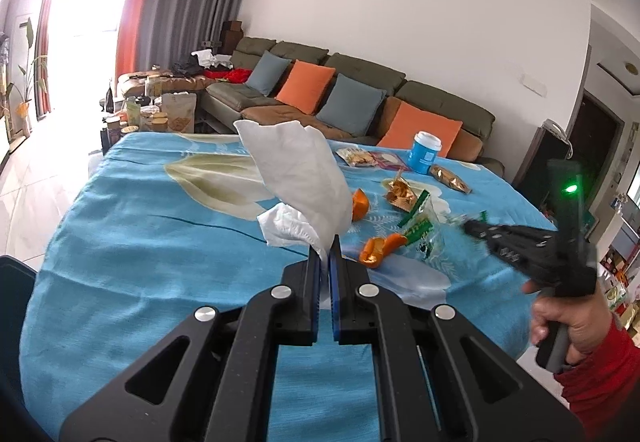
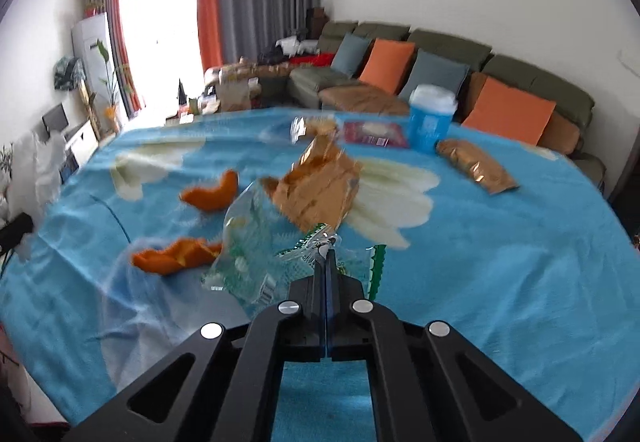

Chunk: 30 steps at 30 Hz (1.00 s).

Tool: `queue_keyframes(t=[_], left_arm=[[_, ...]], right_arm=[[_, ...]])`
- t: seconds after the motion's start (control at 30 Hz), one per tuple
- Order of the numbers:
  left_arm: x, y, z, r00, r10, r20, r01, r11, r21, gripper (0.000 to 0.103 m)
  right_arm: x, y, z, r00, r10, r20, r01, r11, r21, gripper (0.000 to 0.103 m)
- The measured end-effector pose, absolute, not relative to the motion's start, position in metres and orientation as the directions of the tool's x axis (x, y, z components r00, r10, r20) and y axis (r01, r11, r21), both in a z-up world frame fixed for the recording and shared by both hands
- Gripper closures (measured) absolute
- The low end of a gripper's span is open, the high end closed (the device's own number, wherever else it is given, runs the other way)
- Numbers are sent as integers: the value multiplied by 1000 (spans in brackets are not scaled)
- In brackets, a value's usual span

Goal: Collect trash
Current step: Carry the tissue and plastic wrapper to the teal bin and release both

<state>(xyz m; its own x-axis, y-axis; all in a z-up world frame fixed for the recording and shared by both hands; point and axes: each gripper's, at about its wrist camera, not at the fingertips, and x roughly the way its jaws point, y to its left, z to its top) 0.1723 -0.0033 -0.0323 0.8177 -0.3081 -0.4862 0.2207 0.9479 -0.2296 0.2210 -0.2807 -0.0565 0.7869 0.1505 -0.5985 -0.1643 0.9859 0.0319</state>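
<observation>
**Two tools, each clamped on a piece of trash**

Two tools work above a counter [image 1: 140, 226] covered with a blue flower-print cloth. The left tool [image 1: 325, 242] has its jaws pressed together on the lower corner of a white tissue [image 1: 296, 170], which stands up from the fingertips and hangs clear of the cloth. A second, crumpled tissue [image 1: 286, 228] lies on the cloth just behind and left of the grip point.

The right tool [image 2: 325, 256] is closed on a clear plastic wrapper with green print [image 2: 256, 242]; the wrapper spreads out to the left of the fingertips, and motion blur hides whether its far edge touches the cloth. In the left wrist view the same tool [image 1: 480, 228] appears at the right, held by a hand [image 1: 568, 322] in a red sleeve, its tip at the wrapper [image 1: 424, 234].

Still lying on the cloth are two pieces of orange peel, one [image 2: 176, 256] just left of the wrapper and another [image 2: 212, 196] farther back. A crumpled golden snack bag [image 2: 320, 186] sits right behind the wrapper. Toward the far edge stand a blue cup with a white lid [image 2: 430, 122], a gold packet [image 2: 476, 166] to its right, a dark red packet [image 2: 374, 134] to its left, and a clear bag of snacks [image 2: 314, 128] beside that.

Behind the counter runs an olive sofa [image 1: 360, 82] with orange and grey-blue cushions.
</observation>
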Motion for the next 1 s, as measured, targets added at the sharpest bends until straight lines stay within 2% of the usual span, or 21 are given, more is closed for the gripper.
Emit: queue_keyframes(t=[0.2,0.4,0.5,0.7,1.0], left_arm=[[160,17,-19,850,-266,-455,182,958,-221,99],[136,57,-6,890,-169,-423,86,975,-207,99],[122,83,-3,902,-101,-420,17,979,-201,99],[88,151,-10,890,73,-450,-167,971,-173,99],[49,238,-44,800,261,-541,-394,907,-146,99]], right_arm=[[191,-255,1,844,261,-467,-268,962,54,103],[187,-185,16,774,459,-436,-474,877,82,103],[191,-133,15,684,576,-448,-598,794,107,103],[196,-42,13,499,712,-494,-761,633,141,103],[200,91,1,247,768,-590,-878,435,199,103]])
